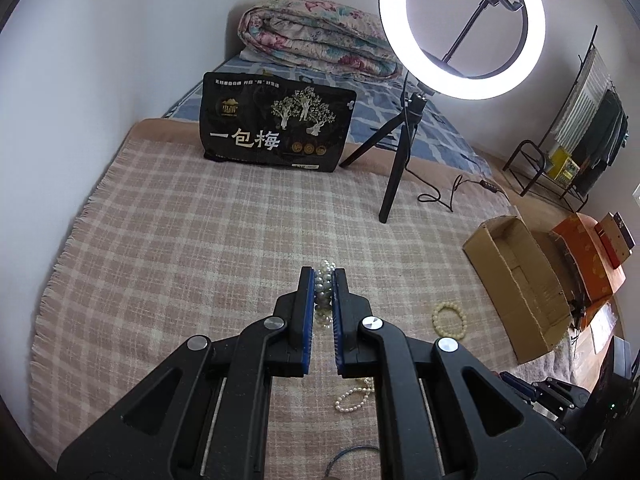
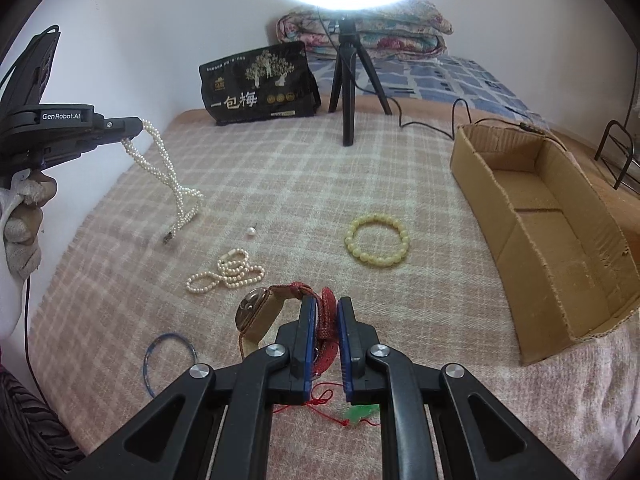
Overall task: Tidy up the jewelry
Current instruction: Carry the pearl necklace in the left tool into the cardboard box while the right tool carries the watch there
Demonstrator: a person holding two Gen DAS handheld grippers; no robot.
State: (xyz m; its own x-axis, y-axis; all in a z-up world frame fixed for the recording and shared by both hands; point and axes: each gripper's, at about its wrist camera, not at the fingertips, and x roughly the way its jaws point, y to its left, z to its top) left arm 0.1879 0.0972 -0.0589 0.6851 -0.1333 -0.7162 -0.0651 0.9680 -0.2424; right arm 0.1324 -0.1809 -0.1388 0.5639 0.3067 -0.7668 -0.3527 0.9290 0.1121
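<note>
My left gripper (image 1: 323, 276) is shut on a white pearl necklace (image 1: 323, 290); in the right wrist view it (image 2: 138, 126) is raised at the left with the necklace (image 2: 172, 176) hanging down, its end on the blanket. My right gripper (image 2: 325, 304) is shut on the red strap of a watch (image 2: 256, 312), lifted just above the blanket. A yellow bead bracelet (image 2: 377, 240) lies in the middle and also shows in the left wrist view (image 1: 450, 318). A small pearl strand (image 2: 228, 272), a loose pearl (image 2: 251, 232), a blue ring (image 2: 170, 360) and a green pendant on red cord (image 2: 358, 414) lie nearby.
An open cardboard box (image 2: 556, 236) stands at the right on the checked blanket (image 2: 304, 184). A ring light on a tripod (image 2: 347, 80), its cable, a black snack bag (image 2: 258, 84) and a folded quilt (image 2: 400, 32) are at the back. The wall is on the left.
</note>
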